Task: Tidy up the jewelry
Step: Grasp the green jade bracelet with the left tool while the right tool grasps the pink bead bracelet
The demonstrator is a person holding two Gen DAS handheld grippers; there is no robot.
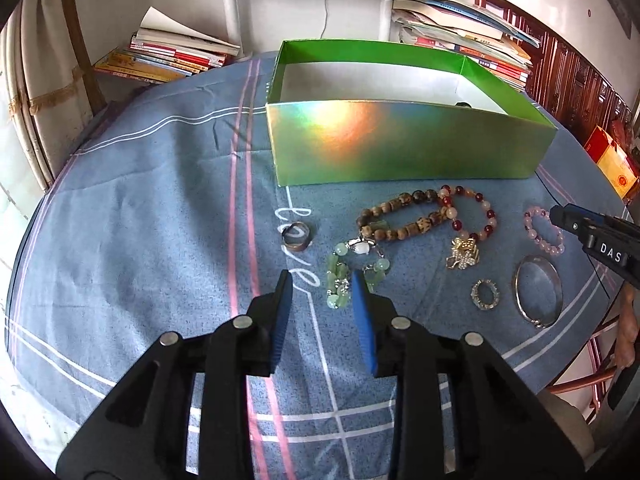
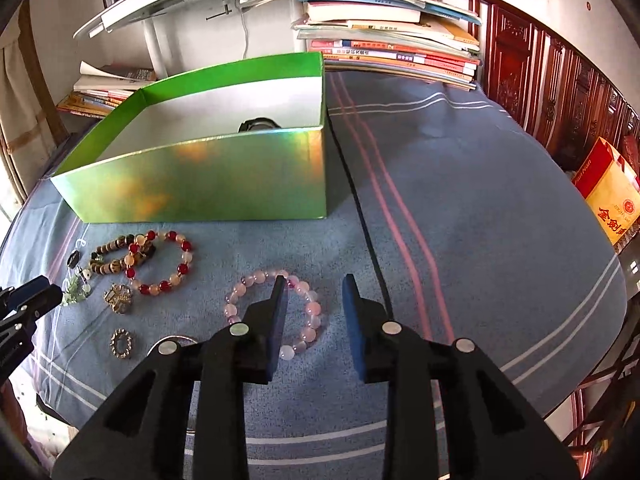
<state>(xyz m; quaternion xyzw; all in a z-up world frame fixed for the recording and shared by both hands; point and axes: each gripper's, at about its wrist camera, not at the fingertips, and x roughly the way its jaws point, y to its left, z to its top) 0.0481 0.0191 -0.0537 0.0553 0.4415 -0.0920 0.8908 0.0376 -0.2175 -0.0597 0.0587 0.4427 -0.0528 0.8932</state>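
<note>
A blue striped cloth (image 1: 160,200) covers the tabletop, with stacked books (image 2: 392,48) at its far edge around 12 o'clock. On it stands an open green box (image 1: 400,148), its iridescent front wall facing both cameras; a dark object (image 2: 258,124) lies inside, too hidden to identify.

The left hand-held gripper (image 1: 320,286) hovers at 6 o'clock of its own view, blue pads partly apart and gripping nothing, a green bead bracelet (image 1: 340,280) lying on the cloth just past its tips. The right hand-held gripper (image 2: 315,282) is likewise partly open and empty; a pink bead bracelet (image 2: 276,312) lies beneath its left finger.

The jewelry sits loose on the cloth in front of the box. In the left view, a silver bangle (image 1: 538,290) lies at 4 o'clock, a brown bead bracelet (image 1: 400,216) and a red-and-cream bead bracelet (image 1: 472,216) overlap just below the box, a gold brooch (image 1: 464,256) rests beneath them, a sparkling ring (image 1: 485,295) sits beside the bangle, and a dark band ring (image 1: 297,235) lies apart to the left.
</note>
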